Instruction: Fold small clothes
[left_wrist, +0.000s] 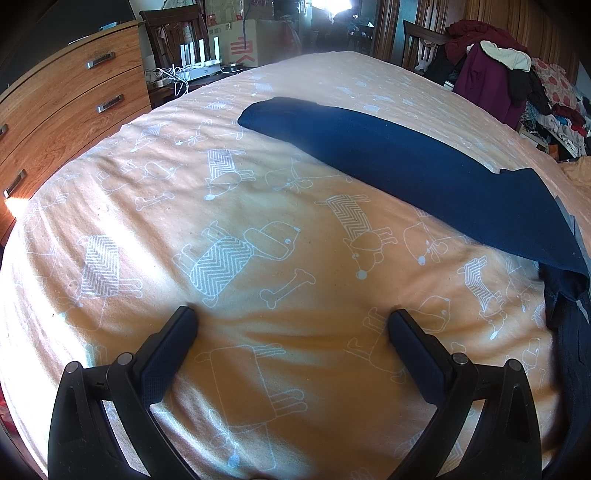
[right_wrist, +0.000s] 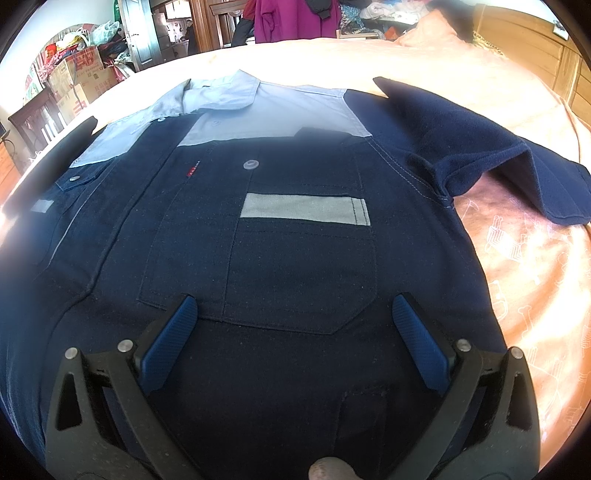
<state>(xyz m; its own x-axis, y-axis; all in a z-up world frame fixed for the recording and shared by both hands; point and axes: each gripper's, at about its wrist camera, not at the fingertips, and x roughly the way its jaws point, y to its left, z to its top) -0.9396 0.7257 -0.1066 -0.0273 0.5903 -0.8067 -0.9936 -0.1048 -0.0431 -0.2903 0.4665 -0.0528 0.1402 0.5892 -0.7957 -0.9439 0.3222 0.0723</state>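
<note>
Right wrist: shirt collar points away.

Both wrist views look forward, low over the bedsheet, seemingly sharing the navy jacket.

- The bed is covered by an orange sheet printed with white outlines of dogs and bones; the sheet is lightly wrinkled.
- A navy jacket with a pale grey collar and shoulder panels lies spread flat on the sheet, front up.
- One navy sleeve stretches out across the sheet.
</note>
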